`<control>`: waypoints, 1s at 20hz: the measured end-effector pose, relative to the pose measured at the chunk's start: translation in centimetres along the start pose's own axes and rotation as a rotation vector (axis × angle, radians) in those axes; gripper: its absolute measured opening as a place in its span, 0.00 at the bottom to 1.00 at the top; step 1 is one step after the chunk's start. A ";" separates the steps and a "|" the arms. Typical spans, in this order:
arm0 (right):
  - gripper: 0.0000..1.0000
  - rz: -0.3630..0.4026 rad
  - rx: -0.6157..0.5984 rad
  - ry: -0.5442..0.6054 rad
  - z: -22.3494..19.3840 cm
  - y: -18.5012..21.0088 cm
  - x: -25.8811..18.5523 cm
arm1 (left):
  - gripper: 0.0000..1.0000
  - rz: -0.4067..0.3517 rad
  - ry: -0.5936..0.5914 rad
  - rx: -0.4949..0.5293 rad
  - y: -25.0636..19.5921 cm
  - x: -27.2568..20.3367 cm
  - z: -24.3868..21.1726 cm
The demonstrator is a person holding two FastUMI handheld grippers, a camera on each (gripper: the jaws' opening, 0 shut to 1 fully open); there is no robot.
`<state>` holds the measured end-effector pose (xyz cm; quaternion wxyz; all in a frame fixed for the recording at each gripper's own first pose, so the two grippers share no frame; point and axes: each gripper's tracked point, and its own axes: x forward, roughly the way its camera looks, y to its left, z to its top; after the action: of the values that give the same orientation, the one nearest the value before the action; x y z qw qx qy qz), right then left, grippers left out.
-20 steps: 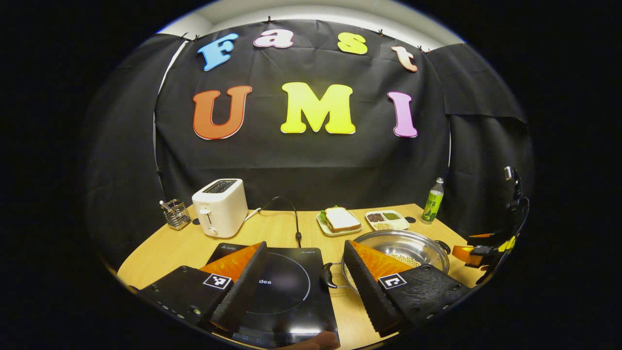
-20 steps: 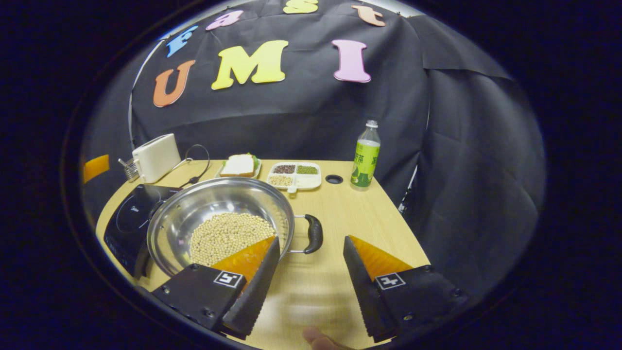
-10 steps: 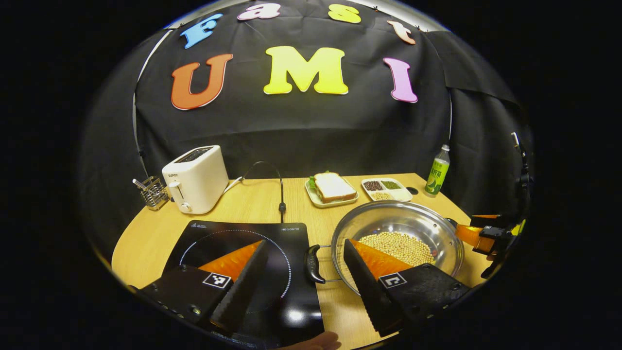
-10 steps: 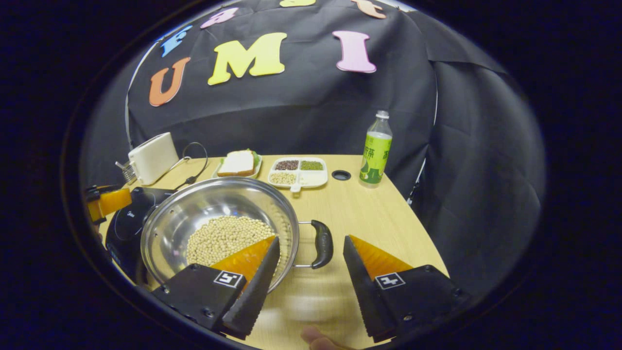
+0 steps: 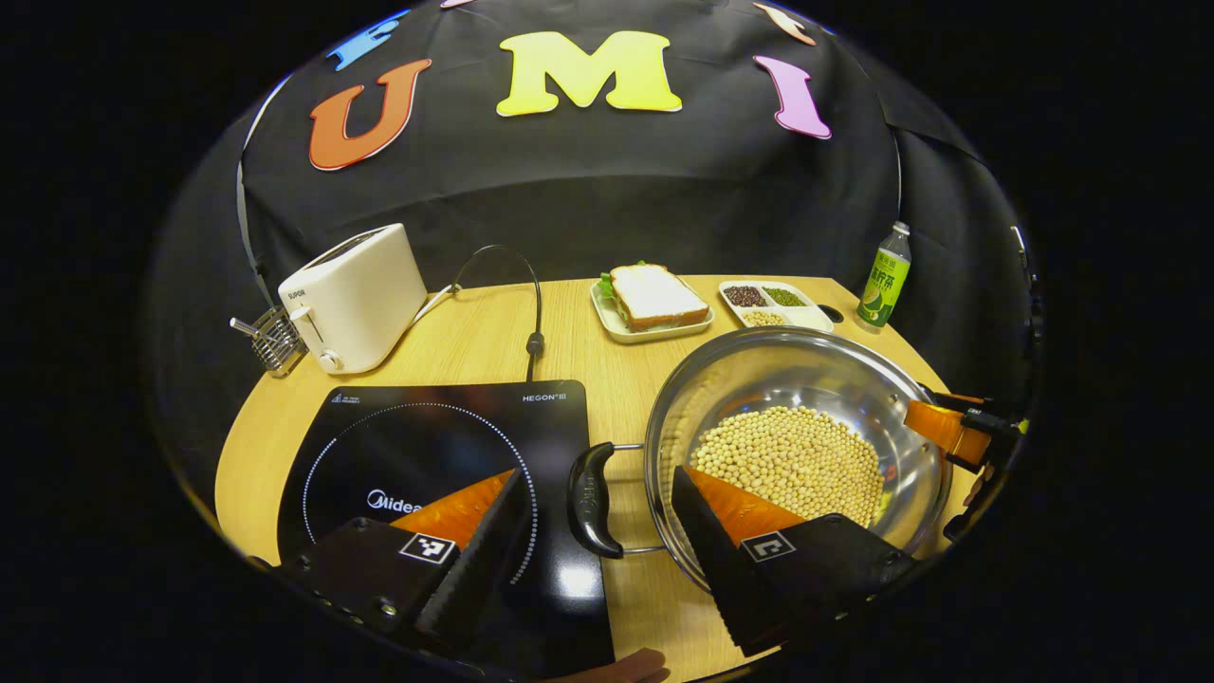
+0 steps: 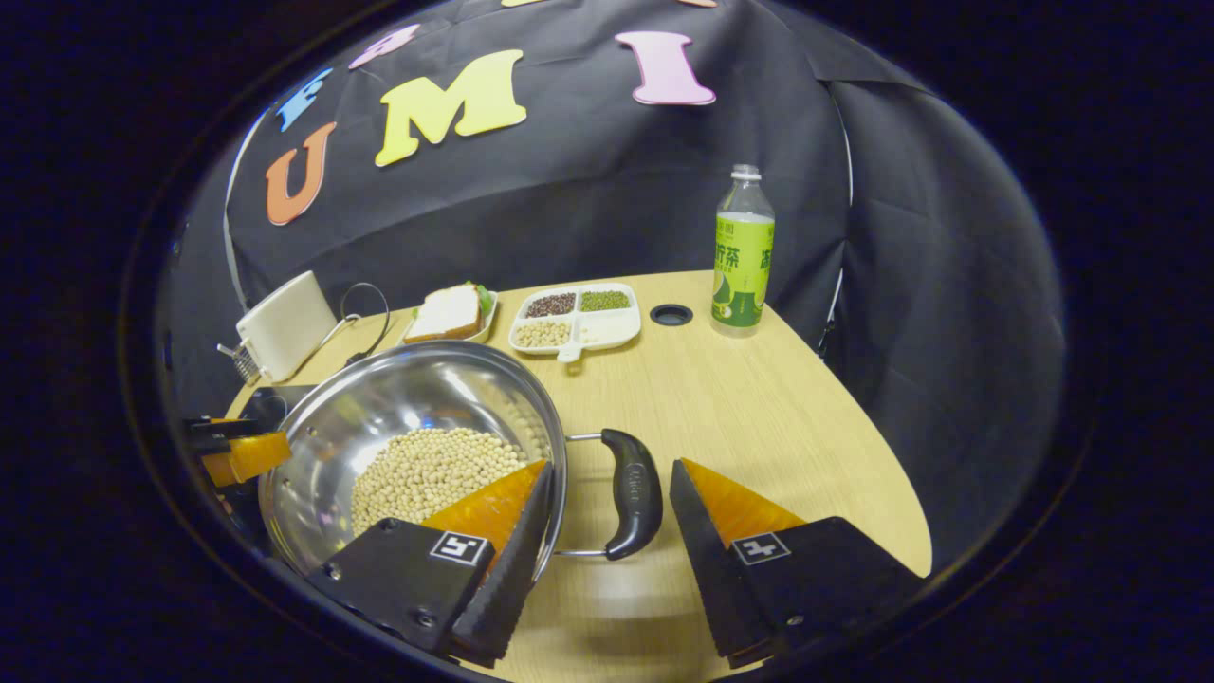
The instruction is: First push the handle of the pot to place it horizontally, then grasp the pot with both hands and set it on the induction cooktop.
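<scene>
A steel pot point(image 5: 806, 379) holding soybeans point(image 5: 792, 460) stands on the wooden table point(image 5: 474, 346), just right of the black induction cooktop point(image 5: 427, 446). Its left black handle point(image 5: 590, 498) lies between the fingers of my open left gripper point(image 5: 597, 474), whose right finger reaches over the pot's rim. In the right gripper view the pot point(image 6: 398, 398) is at the left, and its right handle point(image 6: 634, 493) lies between the fingers of my open right gripper point(image 6: 610, 466). Neither gripper presses on a handle. Each gripper also shows at the pot's far side in the other's view.
At the back of the table stand a white toaster point(image 5: 351, 296), a wire utensil rack point(image 5: 270, 340), a plate with a sandwich point(image 5: 654, 302), a divided dish of beans point(image 5: 773, 302) and a green bottle point(image 6: 742, 256). A black cable point(image 5: 531, 313) runs to the cooktop.
Both grippers have come down and forward toward the pot. Each handle now lies between an open pair of fingers. The pot has not moved.
</scene>
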<state>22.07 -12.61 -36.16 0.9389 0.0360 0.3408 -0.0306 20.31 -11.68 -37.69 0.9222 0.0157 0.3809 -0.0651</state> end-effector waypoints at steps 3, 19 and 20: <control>0.70 0.012 0.007 0.001 -0.2 0.2 -0.1 | 0.90 -0.031 0.027 -0.030 -0.8 0.8 -0.6; 0.63 -0.033 0.013 0.027 -1.0 0.1 -2.4 | 0.55 -0.050 0.032 -0.016 -1.6 -0.2 -1.3; 0.64 -0.033 0.013 0.023 -0.9 0.2 -2.9 | 0.65 -0.051 0.023 -0.011 -1.4 -0.6 -1.0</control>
<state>19.30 -12.20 -35.01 0.9340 0.0366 0.3521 -0.0480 19.04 -12.96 -37.94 0.9158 0.0015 0.3922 -0.0864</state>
